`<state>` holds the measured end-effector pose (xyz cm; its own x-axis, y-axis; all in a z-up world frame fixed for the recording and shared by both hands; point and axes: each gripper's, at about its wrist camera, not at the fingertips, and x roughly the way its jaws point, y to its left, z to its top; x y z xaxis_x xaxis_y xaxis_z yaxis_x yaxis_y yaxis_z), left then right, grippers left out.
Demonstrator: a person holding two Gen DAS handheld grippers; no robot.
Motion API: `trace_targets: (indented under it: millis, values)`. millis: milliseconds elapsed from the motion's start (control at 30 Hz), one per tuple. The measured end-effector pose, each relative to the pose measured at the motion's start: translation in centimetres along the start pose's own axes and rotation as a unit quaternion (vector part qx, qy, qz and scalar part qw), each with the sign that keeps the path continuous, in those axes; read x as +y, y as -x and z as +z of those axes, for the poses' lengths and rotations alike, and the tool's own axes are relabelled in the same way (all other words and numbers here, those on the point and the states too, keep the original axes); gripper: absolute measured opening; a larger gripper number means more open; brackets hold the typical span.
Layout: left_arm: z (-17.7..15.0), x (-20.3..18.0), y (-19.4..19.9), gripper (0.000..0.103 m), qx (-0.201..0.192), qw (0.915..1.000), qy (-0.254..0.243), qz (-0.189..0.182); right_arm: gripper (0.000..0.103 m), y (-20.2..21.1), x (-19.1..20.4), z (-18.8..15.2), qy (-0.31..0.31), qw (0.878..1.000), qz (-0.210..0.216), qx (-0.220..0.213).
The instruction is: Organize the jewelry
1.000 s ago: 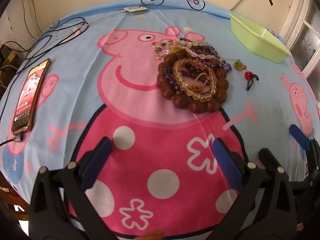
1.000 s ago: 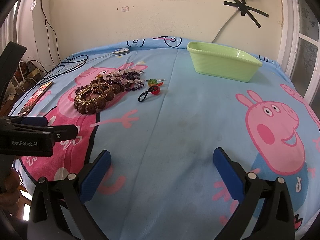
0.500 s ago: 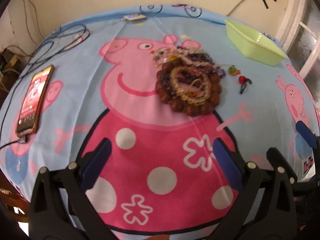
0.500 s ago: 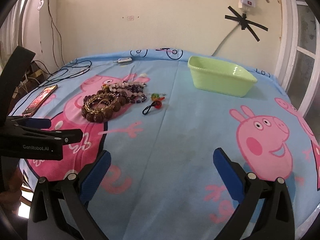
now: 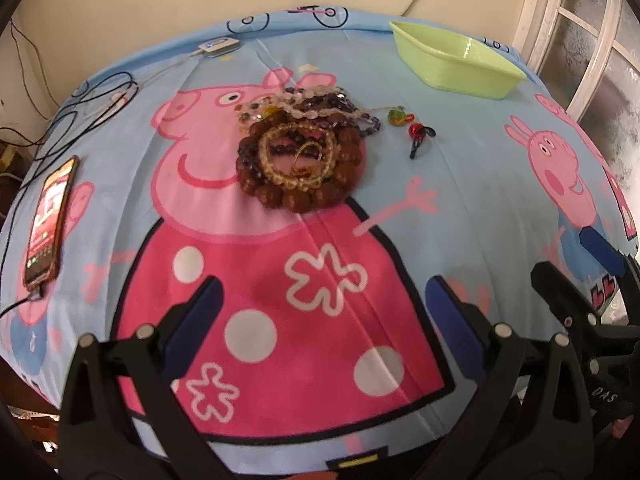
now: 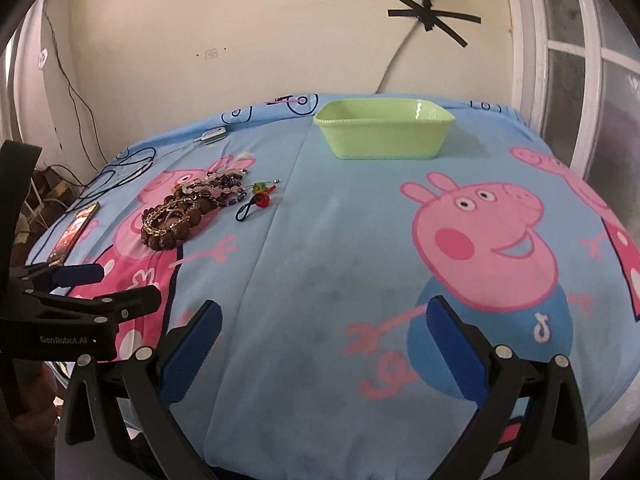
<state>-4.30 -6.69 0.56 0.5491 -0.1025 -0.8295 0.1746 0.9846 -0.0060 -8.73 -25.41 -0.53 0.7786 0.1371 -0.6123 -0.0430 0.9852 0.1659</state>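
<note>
While the left gripper (image 5: 320,312) hovers with jaws spread wide and empty, the left wrist view shows a tangled heap of brown, amber and purple beaded bracelets (image 5: 300,156) lying on the blue cartoon-pig cloth (image 5: 480,208), well ahead of its fingertips. From the right wrist view, the right gripper (image 6: 320,332) likewise gapes empty over bare cloth, the heap far off to its left and a pale green plastic tray (image 6: 384,136) near the wall.

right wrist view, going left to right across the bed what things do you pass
phone → pile of bead bracelets → black hair tie with red bead → green basket
</note>
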Motion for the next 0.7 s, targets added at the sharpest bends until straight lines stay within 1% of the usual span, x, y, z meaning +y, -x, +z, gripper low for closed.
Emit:
trace_targets:
  millis: [133, 200, 300, 400, 700]
  values:
    - [-0.5, -0.5, 0.7, 0.097, -0.003, 1.0, -0.003, -0.002, 0.08, 0.4, -0.5, -0.5, -0.016, 1.0, 0.014, 0.002]
    - [-0.7, -0.8, 1.1, 0.097, -0.008, 0.9999, -0.006, -0.013, 0.08, 0.5, -0.9, -0.7, -0.028, 0.999, 0.021, 0.005]
    - [-1.0, -1.2, 1.6, 0.097, -0.014, 0.9996, -0.013, -0.019, 0.08, 0.7, -1.4, -1.1, -0.046, 0.998, 0.031, 0.013]
    - [-1.1, -1.6, 2.0, 0.097, -0.017, 0.9996, -0.016, -0.017, 0.08, 1.0, -1.6, -1.2, -0.052, 0.998, 0.031, 0.011]
    - [-1.1, -1.0, 1.4, 0.097, 0.0, 0.9999, -0.004, -0.014, 0.08, 1.2, -1.8, -1.1, -0.053, 0.998, 0.026, 0.01]
